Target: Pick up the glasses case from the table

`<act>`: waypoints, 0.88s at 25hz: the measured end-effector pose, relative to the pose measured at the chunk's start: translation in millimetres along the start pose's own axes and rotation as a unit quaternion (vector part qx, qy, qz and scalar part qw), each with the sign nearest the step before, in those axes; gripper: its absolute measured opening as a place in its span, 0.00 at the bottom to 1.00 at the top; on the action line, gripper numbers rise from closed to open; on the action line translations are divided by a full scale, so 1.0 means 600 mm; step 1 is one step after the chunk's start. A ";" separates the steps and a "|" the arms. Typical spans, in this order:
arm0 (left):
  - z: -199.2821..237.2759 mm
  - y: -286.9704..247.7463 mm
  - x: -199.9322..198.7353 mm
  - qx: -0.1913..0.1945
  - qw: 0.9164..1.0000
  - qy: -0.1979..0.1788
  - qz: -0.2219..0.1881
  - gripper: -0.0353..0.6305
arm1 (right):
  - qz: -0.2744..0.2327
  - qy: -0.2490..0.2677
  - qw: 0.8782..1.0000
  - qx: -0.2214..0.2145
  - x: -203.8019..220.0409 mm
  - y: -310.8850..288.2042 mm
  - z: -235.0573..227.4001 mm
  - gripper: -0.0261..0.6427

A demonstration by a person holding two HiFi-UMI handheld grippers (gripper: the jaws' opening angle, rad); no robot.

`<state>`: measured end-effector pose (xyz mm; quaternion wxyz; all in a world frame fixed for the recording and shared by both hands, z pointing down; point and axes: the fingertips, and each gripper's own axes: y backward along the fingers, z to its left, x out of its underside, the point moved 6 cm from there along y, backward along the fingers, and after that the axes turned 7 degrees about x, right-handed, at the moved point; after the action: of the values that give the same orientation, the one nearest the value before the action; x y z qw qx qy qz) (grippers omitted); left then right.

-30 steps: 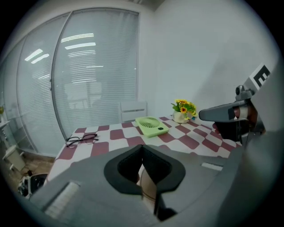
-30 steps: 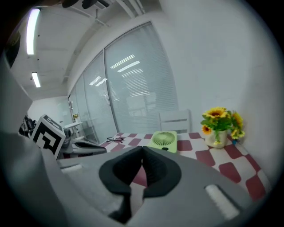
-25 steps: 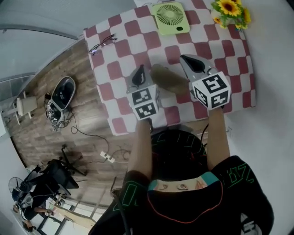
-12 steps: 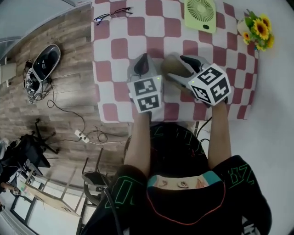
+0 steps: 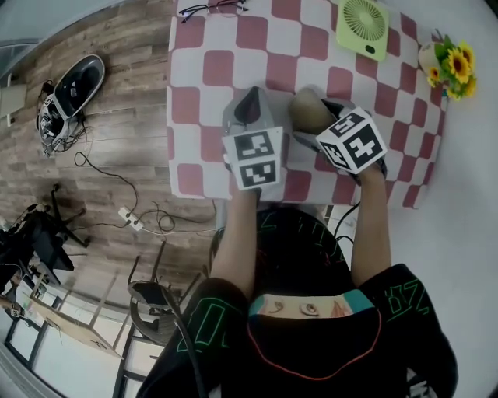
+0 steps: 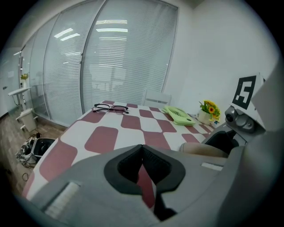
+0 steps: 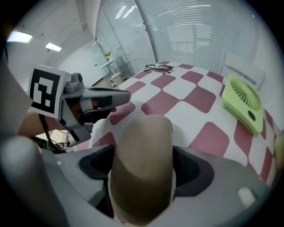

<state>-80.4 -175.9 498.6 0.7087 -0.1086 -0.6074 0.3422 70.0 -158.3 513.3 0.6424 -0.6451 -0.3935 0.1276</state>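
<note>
Straddling the case lengthwise, my right gripper has jaws just opened wide around it, not pinching; left gripper sits closed alongside.

Head view overhead, others low across table

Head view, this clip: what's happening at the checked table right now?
A person works over the checked table with a handheld gripper in each hand. The right gripper has just been opening its jaws and straddles the tan glasses case, which lies on the cloth. The pads do not look clamped on it yet. The left gripper hangs beside it, jaws together and empty. Eyeglasses, a green fan and flowers sit untouched at the far side.
</note>
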 end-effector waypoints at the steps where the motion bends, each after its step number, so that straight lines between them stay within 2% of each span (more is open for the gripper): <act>1: 0.001 0.000 0.001 0.000 1.000 0.001 -0.001 0.06 | 0.003 0.006 1.000 0.008 -0.002 -0.002 0.002 0.64; 9: -0.005 0.008 0.002 0.008 1.000 0.002 -0.008 0.06 | -0.001 0.011 1.000 0.029 -0.007 -0.005 0.003 0.62; 14: 0.015 0.041 0.008 -0.015 1.000 0.006 -0.021 0.06 | -0.070 -0.031 0.995 0.057 -0.009 0.027 0.001 0.62; 18: 0.016 0.069 0.016 -0.034 0.998 -0.004 -0.049 0.06 | -0.157 -0.066 0.980 0.101 -0.002 0.060 0.007 0.62; 22: -0.028 0.084 -0.010 -0.017 0.996 -0.023 -0.086 0.06 | -0.227 -0.088 0.958 0.150 0.010 0.120 0.004 0.62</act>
<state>-82.8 -137.9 461.3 0.7197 -0.0598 -0.6360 0.2720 97.2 -142.7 448.1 0.7067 -0.4213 -0.5610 0.0916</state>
